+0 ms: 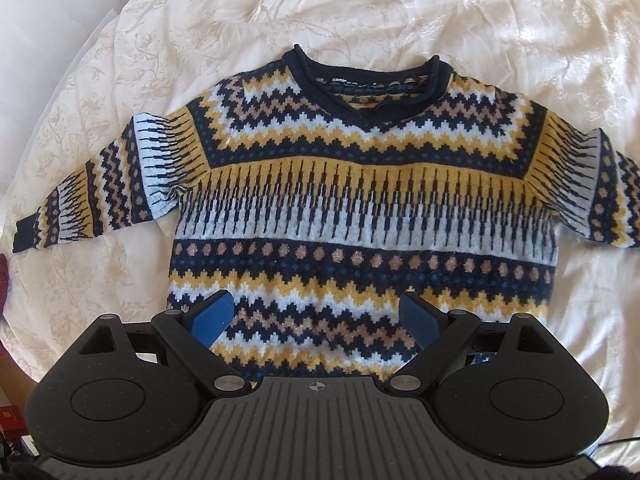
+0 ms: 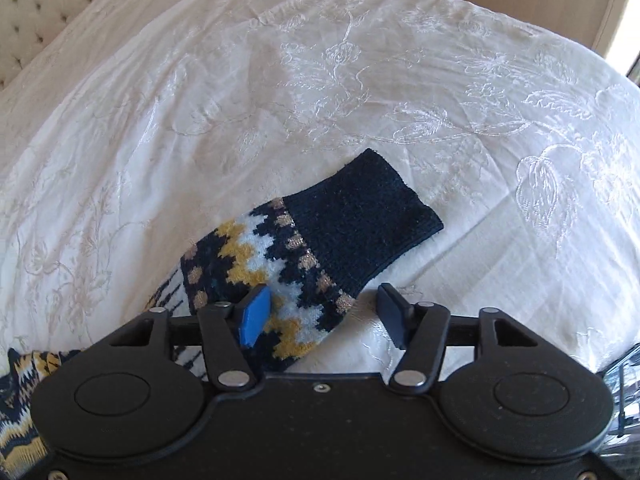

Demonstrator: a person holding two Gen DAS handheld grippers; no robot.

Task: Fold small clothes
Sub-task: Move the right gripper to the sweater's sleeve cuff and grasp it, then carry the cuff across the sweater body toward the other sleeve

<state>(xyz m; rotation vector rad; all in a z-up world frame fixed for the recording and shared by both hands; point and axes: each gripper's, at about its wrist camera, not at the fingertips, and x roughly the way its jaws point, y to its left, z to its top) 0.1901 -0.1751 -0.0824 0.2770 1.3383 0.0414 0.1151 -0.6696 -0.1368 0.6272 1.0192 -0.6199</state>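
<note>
Patterned sweater [image 1: 360, 200] flat on white bedspread [image 1: 480, 20]

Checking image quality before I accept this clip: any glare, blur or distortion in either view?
Left wrist: sharp, sweater evenly lit, bedspread slightly washed out, fisheye bending at edges. Right wrist: sleeve cuff crisp, bright window glare at right edge, dark lens corners.
</note>
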